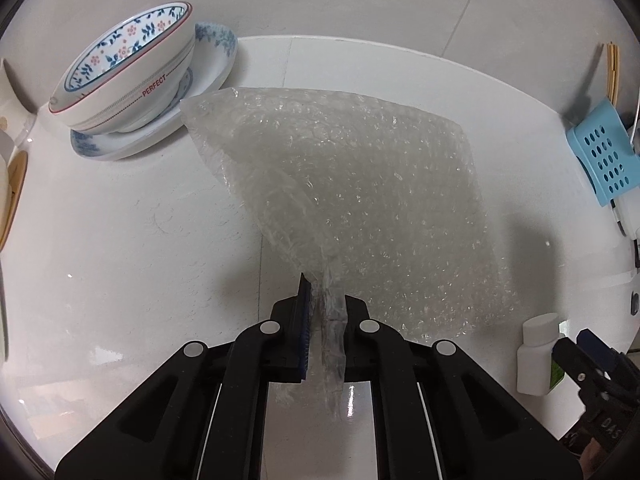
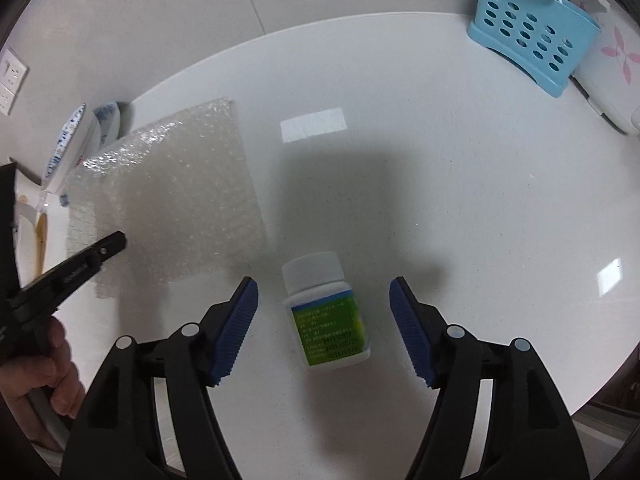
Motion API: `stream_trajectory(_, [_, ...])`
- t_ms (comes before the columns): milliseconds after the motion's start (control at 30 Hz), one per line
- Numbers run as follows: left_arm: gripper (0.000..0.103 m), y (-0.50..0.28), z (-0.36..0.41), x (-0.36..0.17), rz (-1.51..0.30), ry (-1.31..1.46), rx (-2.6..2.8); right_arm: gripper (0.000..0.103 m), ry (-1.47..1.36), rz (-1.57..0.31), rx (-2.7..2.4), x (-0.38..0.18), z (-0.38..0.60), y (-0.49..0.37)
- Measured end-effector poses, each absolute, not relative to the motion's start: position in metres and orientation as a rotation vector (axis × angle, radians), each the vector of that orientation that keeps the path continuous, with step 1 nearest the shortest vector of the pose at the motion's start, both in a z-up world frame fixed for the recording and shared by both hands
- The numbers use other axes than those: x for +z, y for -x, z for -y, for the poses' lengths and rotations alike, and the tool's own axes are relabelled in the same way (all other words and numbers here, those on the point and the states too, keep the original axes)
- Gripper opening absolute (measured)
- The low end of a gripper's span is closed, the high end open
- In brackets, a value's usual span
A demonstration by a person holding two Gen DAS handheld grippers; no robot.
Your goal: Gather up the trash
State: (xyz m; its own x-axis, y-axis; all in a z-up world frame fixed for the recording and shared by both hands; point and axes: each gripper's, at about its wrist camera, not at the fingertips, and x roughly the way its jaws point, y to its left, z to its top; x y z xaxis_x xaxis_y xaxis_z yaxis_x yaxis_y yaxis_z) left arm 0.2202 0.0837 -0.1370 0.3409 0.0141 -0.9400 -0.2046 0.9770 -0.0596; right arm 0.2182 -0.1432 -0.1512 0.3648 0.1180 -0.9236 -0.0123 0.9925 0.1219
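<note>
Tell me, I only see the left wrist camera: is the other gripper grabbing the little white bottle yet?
Observer: No. The right gripper is open, and the bottle lies between its fingers, untouched.
Operator: What's on the bottle?
Observer: A green label with small print.
Operator: I see a bit of a blue basket. Is it by itself?
Observer: No, the blue basket stands beside a white box with pink flowers.
Operator: Anything on the wall?
Observer: Yes, a wall socket at the far left.
</note>
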Motion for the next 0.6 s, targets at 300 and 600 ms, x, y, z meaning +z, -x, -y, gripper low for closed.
stream_trajectory(300, [0.007, -0.217, -0.086, -0.136, -1.213, 0.188, 0.134, 0.045, -0.039, -1.258, 0.045, -0.176, 0.138, -0.228])
stream_trajectory(600, [0.007, -0.214, -0.084, -0.130, -1.205, 0.211, 0.112, 0.040, -0.034, -1.240, 0.056, -0.165, 0.147, -0.228])
